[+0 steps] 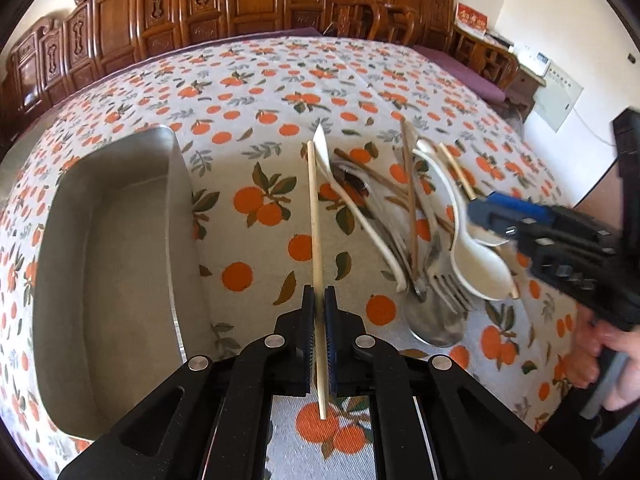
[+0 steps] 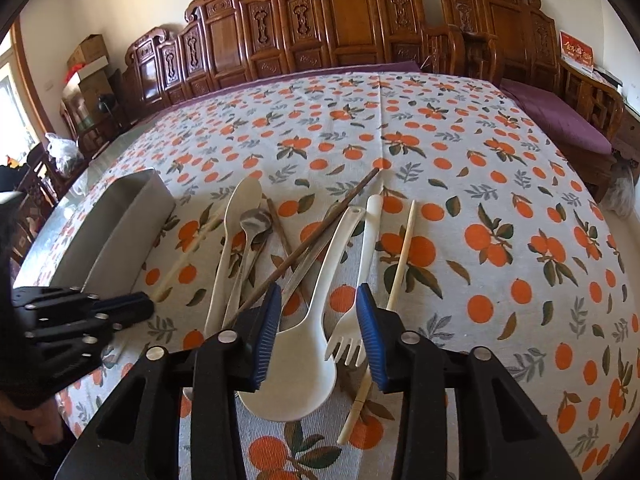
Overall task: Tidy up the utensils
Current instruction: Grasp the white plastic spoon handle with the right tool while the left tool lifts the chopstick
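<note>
My left gripper (image 1: pixel 319 297) is shut on a pale chopstick (image 1: pixel 315 216), which runs straight up between its pads just above the cloth. To its right lies a pile of utensils (image 1: pixel 420 240): white spoons, forks, brown chopsticks and a metal spoon. My right gripper (image 2: pixel 318 336) hangs low over that pile, jaws apart, with a white spoon (image 2: pixel 296 376) and a white fork (image 2: pixel 347 346) lying between the pads. A brown chopstick (image 2: pixel 316 236) slants across the pile and a second pale chopstick (image 2: pixel 401 260) lies at its right. In the right wrist view the left gripper (image 2: pixel 138 305) holds its chopstick (image 2: pixel 188 252).
A long metal tray (image 1: pixel 120 264) stands on the left of the table, also seen as the tray (image 2: pixel 116 220) from the right wrist. The orange-print tablecloth (image 2: pixel 500 200) covers the table. Carved wooden benches line the far edge. A hand (image 1: pixel 608 352) grips the right tool's handle.
</note>
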